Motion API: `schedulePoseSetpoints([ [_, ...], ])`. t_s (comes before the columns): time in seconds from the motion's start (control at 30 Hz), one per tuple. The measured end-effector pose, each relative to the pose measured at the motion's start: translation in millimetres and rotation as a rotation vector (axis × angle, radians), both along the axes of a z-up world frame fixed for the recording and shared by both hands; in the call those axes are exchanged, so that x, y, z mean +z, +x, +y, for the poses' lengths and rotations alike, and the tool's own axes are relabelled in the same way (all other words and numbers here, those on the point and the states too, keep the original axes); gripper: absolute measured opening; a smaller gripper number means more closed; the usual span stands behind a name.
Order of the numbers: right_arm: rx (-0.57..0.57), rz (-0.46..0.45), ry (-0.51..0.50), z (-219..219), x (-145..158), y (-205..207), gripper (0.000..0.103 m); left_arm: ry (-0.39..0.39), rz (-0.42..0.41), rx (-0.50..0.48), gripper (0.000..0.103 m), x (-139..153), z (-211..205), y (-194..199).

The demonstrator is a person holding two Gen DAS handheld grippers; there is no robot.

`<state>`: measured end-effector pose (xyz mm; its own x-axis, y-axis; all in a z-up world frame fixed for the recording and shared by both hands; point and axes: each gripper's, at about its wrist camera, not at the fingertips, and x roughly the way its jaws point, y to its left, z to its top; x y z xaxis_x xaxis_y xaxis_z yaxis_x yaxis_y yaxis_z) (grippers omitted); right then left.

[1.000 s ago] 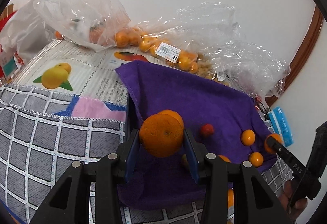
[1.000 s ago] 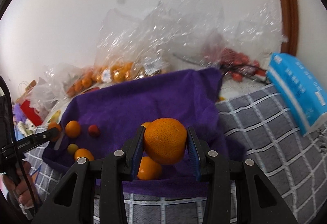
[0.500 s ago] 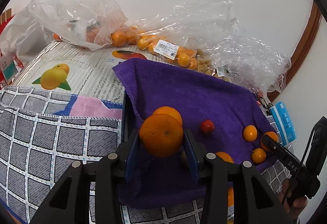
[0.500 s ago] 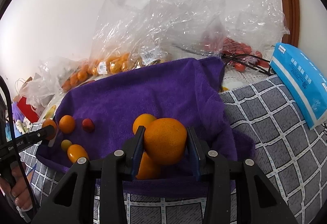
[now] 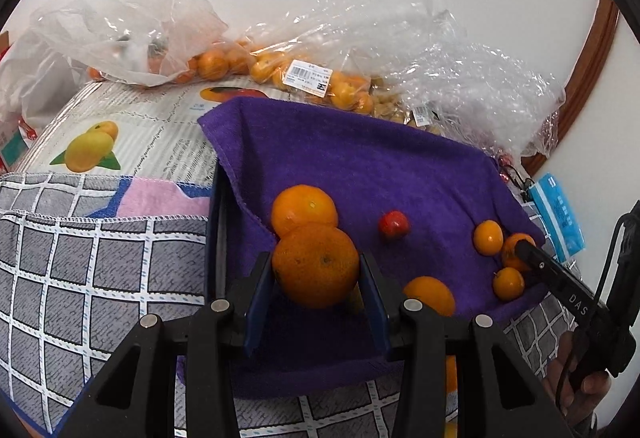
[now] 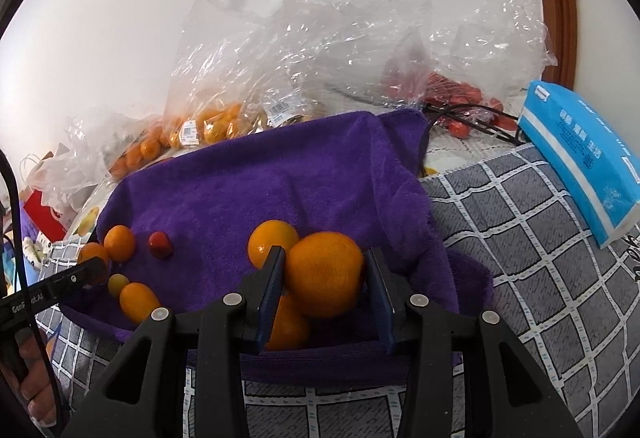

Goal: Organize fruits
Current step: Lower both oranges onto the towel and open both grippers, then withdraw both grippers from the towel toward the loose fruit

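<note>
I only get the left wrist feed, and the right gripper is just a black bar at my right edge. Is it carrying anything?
Observer: Yes. The right gripper is shut on an orange, seen squarely in its own wrist view.
Operator: What lies below it if I let go?
Observer: The purple towel, with two loose oranges right beside the held one: one farther back, one nearer the camera.
Operator: Where is the rest of the red fruit? I see just one piece on the towel.
Observer: In a clear bag past the towel's far right corner, next to the blue tissue pack.
</note>
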<state>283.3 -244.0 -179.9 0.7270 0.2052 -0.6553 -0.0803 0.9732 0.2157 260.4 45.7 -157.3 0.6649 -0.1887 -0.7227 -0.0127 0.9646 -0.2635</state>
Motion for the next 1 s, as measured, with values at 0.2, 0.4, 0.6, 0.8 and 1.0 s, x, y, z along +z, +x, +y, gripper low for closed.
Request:
schedulePoseSetpoints([
  [0.2, -0.033, -0.075, -0.063, -1.2, 15.3, -13.3, 0.052, 0.039, -0.04, -0.007, 0.051, 9.4, -3.4, -5.1],
  [0.4, -0.065, -0.08, -0.078, -0.3, 32.1, -26.6, 0.055, 0.032, -0.074, -0.001, 0.053, 25.3, -1.4, -11.7],
  [0.6, -0.014, -0.035, -0.048, 20.7, 41.5, -75.0, 0.055, 0.096, -0.085, -0.007, 0.053, 48.4, 4.3, -34.4],
  [0.8, 0.015, 0.001, -0.035, 50.4, 32.0, -113.5, 0.055, 0.122, -0.104, -0.046, 0.053, 54.3, 21.5, -72.8],
  [1.0, 0.022, 0.065, 0.051, 70.8, 10.8, -127.8, 0.054, 0.137, -0.063, -0.016, 0.053, 31.0, 41.9, -96.4],
])
